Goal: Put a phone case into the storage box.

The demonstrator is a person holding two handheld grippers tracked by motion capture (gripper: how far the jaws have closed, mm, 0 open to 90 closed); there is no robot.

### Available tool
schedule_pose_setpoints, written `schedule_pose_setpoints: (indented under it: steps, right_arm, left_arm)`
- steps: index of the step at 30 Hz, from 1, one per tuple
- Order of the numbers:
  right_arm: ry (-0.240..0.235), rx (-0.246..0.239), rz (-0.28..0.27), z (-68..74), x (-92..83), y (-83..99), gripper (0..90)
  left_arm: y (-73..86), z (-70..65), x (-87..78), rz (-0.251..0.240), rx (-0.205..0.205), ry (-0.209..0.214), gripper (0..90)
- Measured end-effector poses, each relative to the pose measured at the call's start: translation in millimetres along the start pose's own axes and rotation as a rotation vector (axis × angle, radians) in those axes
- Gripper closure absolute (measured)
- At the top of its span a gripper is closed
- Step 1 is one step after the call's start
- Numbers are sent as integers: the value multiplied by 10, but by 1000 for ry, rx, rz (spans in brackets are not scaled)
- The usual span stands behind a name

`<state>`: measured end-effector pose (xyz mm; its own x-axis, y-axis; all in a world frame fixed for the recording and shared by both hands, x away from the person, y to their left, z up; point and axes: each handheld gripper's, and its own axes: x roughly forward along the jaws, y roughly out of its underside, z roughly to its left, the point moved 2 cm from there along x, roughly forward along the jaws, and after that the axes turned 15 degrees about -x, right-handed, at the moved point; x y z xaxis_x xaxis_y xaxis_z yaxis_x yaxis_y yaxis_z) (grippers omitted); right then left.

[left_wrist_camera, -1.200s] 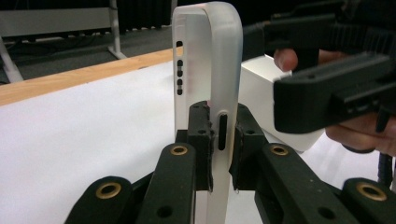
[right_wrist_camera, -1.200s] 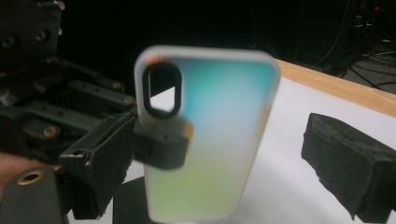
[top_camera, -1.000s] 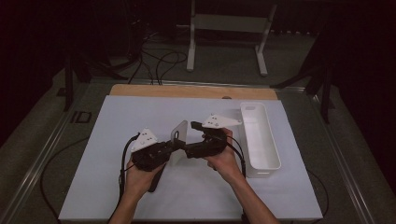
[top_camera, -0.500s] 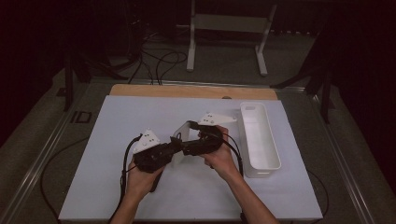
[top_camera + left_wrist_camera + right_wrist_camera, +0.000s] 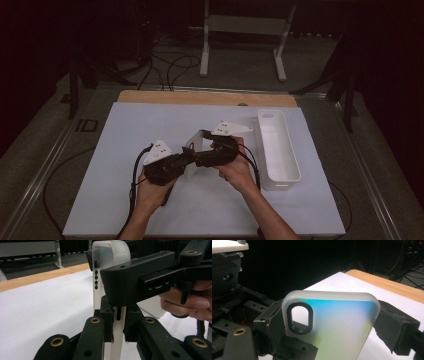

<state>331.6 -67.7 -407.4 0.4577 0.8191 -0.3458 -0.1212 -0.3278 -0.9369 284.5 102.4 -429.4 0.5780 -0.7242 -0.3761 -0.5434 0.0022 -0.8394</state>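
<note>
Clamping the lower part of a frosted translucent phone case [image 5: 110, 270], the left tool [image 5: 117, 322] has its jaws nearly shut on the thin wall, holding the case upright above the white tabletop [image 5: 150, 125]. The right tool [image 5: 332, 330] straddles the case's width; its jaws have just been closing, pads at both side edges. A white tray [image 5: 292, 172] lies just to the right.

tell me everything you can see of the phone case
The phone case is frosted, translucent, soft-looking plastic with rounded corners, a black-rimmed oval camera cutout and small side slots. It stands upright above the white table. The left tool clamps its thin wall edge-on; the right tool spans its width, pads at both side edges.
</note>
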Motion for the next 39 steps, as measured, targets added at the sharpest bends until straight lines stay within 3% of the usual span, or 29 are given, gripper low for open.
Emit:
schedule_pose_setpoints:
  steps: [3,4,5,9,10,11,13,14,16,18,21,26,29,32,39]
  right_arm:
    - [5,2,0,-1,-3,-2,168]
    - [5,2,0,-1,-3,-2,168]
    - [11,1,-2,-8,-10,-5,169]
    - [25,6,-2,-25,-22,-5,168]
    - [25,6,-2,-25,-22,-5,168]
    - [37,10,10,-39,-25,1,168]
    - [40,14,7,-47,-23,5,168]
    - [41,22,7,-61,-28,11,168]
    - [50,17,15,-66,-36,11,168]
    - [51,17,14,-67,-37,11,168]
    - [60,14,24,-76,-41,11,168]
    - [71,4,28,-77,-46,12,168]
    - [75,1,24,-87,-55,10,167]
    - [87,5,30,-103,-79,6,167]
    - [97,12,31,-142,-97,16,167]
  left_arm:
    - [3,12,-7,-4,-2,-9,679]
    - [6,19,-12,-5,-6,-10,679]
    - [16,28,-22,-4,-1,-24,563]
    - [27,41,-37,-8,-6,-47,349]
    - [33,48,-43,-9,-7,-65,349]
    - [44,69,-61,-16,-10,-85,257]
    - [51,83,-74,-20,-15,-90,230]
    - [60,104,-94,-30,-19,-110,153]
    - [85,162,-142,-40,-18,-129,137]
    - [93,182,-154,-38,-15,-141,64]
    - [128,243,-211,-49,-10,-164,34]
    - [218,393,-290,-60,-15,-248,12]
    - [257,433,-327,-73,-20,-240,4]
    - [331,481,-390,-87,0,-251,2]
    - [466,608,-477,-109,1,-302,2]
